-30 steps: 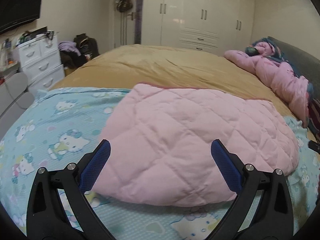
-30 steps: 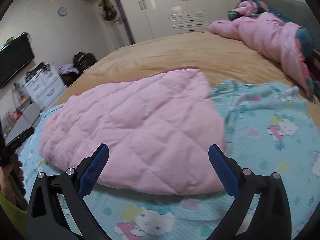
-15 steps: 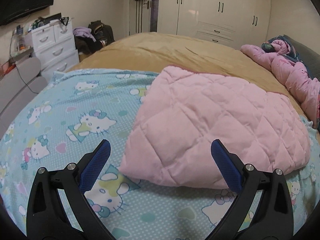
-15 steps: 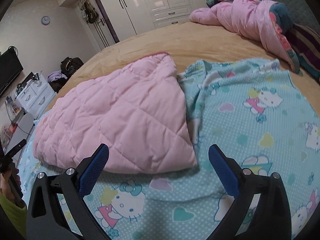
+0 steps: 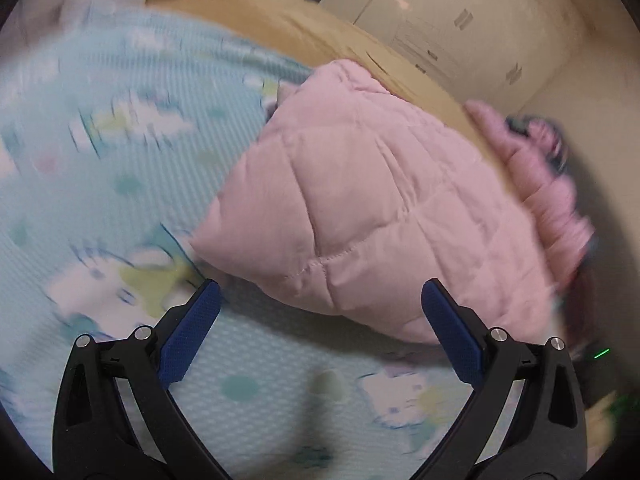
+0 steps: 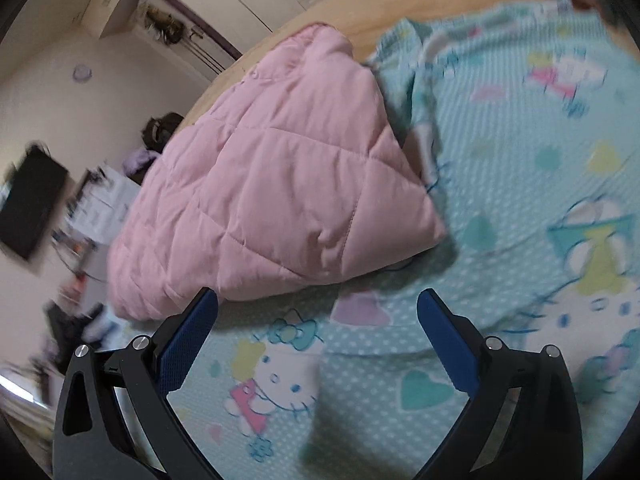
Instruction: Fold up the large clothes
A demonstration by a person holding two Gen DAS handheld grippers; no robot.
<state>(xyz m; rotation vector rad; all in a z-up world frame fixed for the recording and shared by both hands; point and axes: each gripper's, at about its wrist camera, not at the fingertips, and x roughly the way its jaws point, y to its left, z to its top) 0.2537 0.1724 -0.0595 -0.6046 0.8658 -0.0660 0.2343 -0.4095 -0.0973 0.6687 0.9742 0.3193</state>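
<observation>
Left claw (image 5: pixel 320 322): hanging wide open above the bed, gripping nothing; blue pads (image 5: pixel 188 338) are framing the near corner of the garment, which is sitting at 12 o'clock from the claw
Right claw (image 6: pixel 318 328): also gaping, holding nothing; its blue pads (image 6: pixel 448 344) are hovering over the sheet, with the garment lying toward 11 o'clock
Pink quilted garment (image 5: pixel 372 216): lying folded into a thick, puffy pad on the sheet, diamond stitching facing up; in the right wrist view (image 6: pixel 272 184) its near right corner is pointing toward 3 o'clock, and its far end is reaching the tan cover
Cartoon-cat sheet (image 5: pixel 120 152): turquoise, spreading under the garment; in the right wrist view (image 6: pixel 520 168) it is extending from 1 to 5 o'clock of the garment, rumpled along its far edge
Tan bed cover (image 5: pixel 320 28): showing beyond the sheet at 12 o'clock
Second pink garment (image 5: pixel 548 184): lying bunched at 3 o'clock in the left wrist view, blurred
White wardrobe (image 5: pixel 452 28): standing beyond the bed, at 1 o'clock
Black television (image 6: pixel 28 204): hanging on the wall at 9 o'clock in the right wrist view, blurred
Image quality: both views are smearing heavily toward the edges
</observation>
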